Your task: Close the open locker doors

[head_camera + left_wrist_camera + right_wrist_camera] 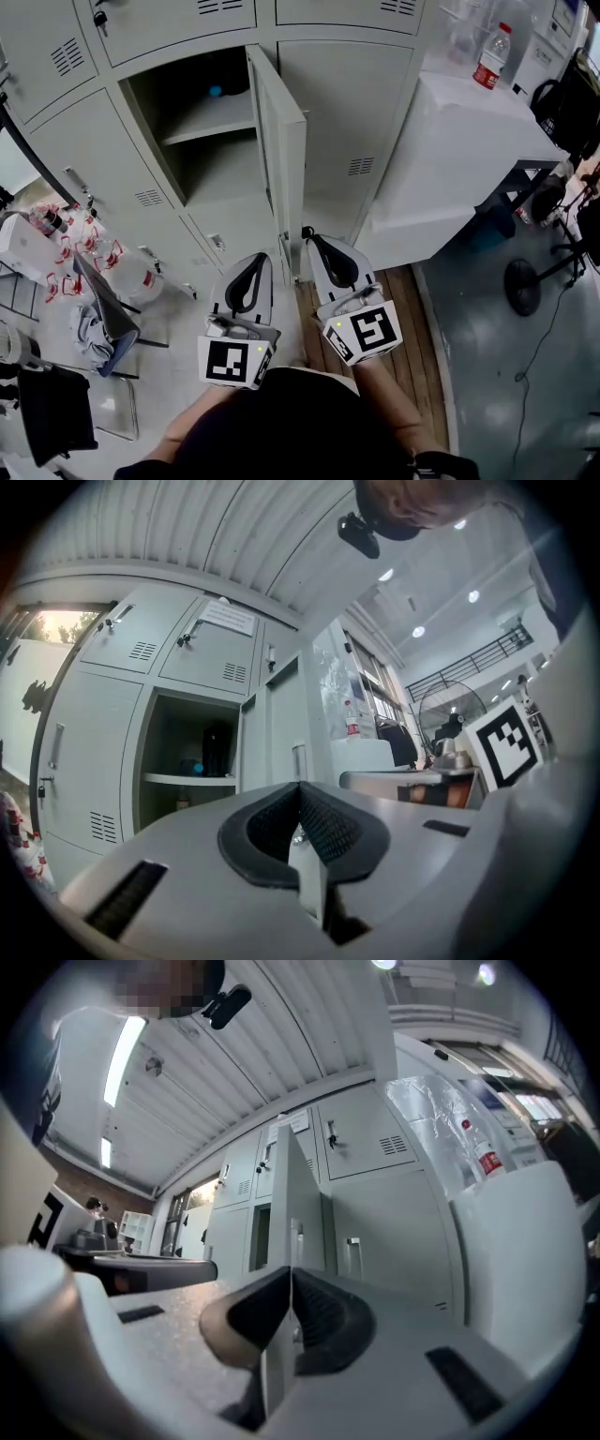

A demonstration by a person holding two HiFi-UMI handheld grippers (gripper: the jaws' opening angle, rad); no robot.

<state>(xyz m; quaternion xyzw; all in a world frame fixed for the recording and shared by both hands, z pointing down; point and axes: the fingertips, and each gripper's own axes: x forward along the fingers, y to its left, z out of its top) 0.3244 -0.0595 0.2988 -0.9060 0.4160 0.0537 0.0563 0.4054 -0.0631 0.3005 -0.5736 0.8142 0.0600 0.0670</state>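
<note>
Just below the open locker door (pixel 281 159), both claws point toward the lockers. The left claw (pixel 253 261) is closed with nothing inside, a little left of the door's edge. The right claw (pixel 309 236) is closed and empty too, just right of the door. Left of the door, its compartment (pixel 202 141) stands open with a small blue thing (pixel 216 91) inside.
</note>
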